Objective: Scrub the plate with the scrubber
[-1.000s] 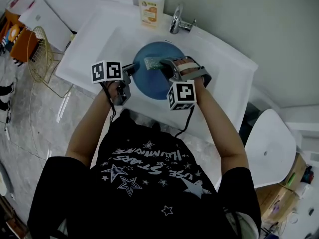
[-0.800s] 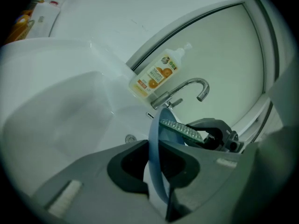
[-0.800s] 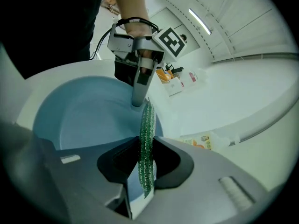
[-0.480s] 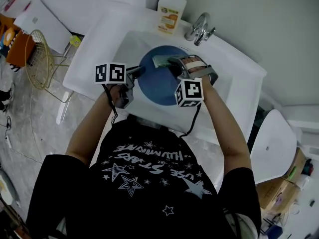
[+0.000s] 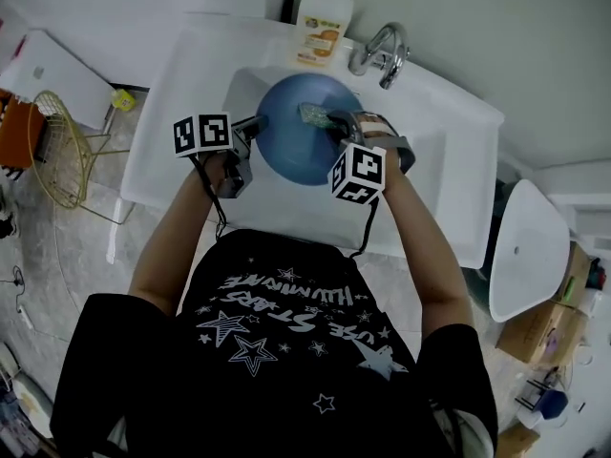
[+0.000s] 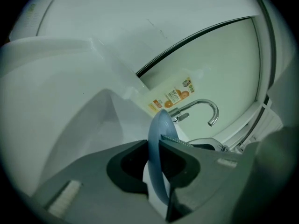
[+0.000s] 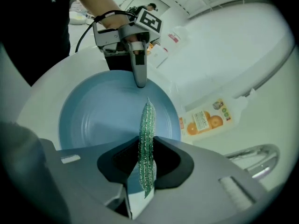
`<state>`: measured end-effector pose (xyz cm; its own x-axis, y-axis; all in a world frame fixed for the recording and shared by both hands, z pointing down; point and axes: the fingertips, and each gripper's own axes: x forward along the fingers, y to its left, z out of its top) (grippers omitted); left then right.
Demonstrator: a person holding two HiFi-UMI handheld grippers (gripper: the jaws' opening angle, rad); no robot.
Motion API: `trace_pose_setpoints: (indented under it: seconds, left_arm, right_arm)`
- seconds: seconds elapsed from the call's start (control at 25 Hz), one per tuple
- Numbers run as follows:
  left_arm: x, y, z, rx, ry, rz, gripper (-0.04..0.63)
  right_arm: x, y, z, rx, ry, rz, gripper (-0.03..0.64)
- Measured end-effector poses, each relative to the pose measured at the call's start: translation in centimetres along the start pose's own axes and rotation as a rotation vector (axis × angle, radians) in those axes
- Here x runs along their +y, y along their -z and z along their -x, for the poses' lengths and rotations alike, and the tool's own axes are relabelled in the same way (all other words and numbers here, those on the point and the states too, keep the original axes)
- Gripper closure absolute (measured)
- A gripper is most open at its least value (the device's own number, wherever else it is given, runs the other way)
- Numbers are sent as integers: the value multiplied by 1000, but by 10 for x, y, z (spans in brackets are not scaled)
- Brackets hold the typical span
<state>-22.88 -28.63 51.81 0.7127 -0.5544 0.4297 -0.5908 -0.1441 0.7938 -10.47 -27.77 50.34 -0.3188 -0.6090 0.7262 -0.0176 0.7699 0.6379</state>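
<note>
Holding is secure on both sides. Left gripper [image 6: 154,146] has its jaws closed on the rim of the blue plate [image 5: 286,156], which runs edge-on between them. The plate is held over the basin of the white sink [image 5: 191,74], its face open to the other tool. Right gripper [image 7: 147,160] pinches the green scrubber [image 7: 148,125] flat between its jaws, the free end projecting over the plate's face toward the far rim — contact between scrubber and plate cannot be confirmed from any view. A soap bottle [image 5: 322,17] and a faucet [image 5: 382,51] stand on the sink's back ledge, apart from the work.

Assessment: the scrubbing step is in hand, with the tool set at the far part of the plate. The next move, in my judgement, calls for pressing the scrubber's free end against the face and sweeping it across toward the near rim. The left jaws must hold the rim firm against that push — a thin edge grip could let the plate pivot.
</note>
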Motion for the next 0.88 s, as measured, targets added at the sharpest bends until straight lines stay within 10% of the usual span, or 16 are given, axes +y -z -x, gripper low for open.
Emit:
trace_pose_setpoints:
  seconds: [0.36,0.88]
  left_arm:
    - [10,-6,-16,59,24,3,534]
    - [15,15,-35,126,31,-4,531]
  right_arm:
    - [41,2,10,109,-72,-329,505]
    - [99,-44,28,56,-192,-541,506]
